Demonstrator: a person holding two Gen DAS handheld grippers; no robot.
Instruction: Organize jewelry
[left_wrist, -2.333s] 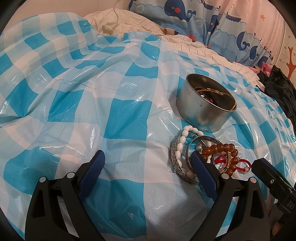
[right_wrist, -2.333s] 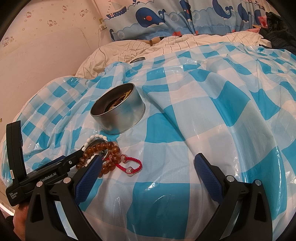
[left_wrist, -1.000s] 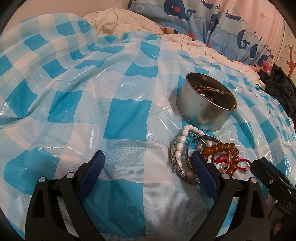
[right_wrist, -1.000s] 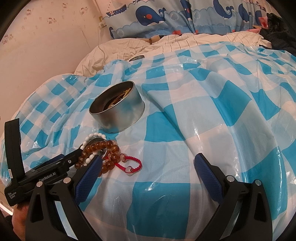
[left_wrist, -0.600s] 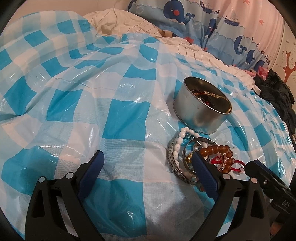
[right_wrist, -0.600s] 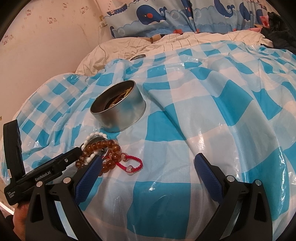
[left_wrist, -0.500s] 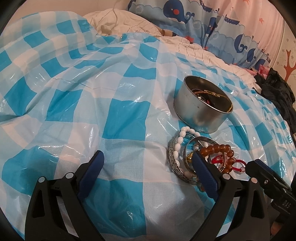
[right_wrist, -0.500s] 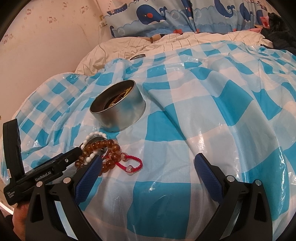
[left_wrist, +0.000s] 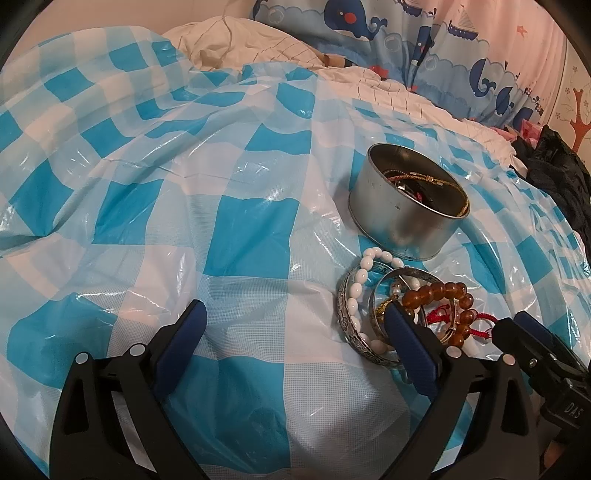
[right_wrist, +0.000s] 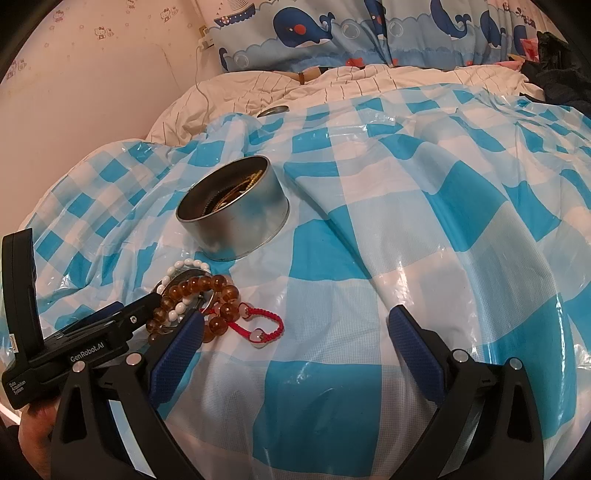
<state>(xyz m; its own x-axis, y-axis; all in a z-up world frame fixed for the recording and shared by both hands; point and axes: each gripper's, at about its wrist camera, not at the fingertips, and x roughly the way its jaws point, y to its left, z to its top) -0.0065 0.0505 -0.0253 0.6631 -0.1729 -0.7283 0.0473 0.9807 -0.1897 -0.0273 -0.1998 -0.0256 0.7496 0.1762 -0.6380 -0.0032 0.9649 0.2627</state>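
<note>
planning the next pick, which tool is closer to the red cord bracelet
Right. The right tool has the red cord bracelet just past its left finger; the left tool sits further left, beyond the silver bangles.

Tin (left_wrist: 399, 218) contents mostly hidden by its wall; pieces indistinct, possibly a gold chain. Left claw's finger (left_wrist: 410, 350) covers part of the bangles (left_wrist: 351, 328). Dark cloth (left_wrist: 565, 177) cut off at frame edge.

Black plastic left gripper (left_wrist: 295, 338) and right gripper (right_wrist: 295, 338), ribbed blue-padded fingers (left_wrist: 410, 350), silver screws
</note>
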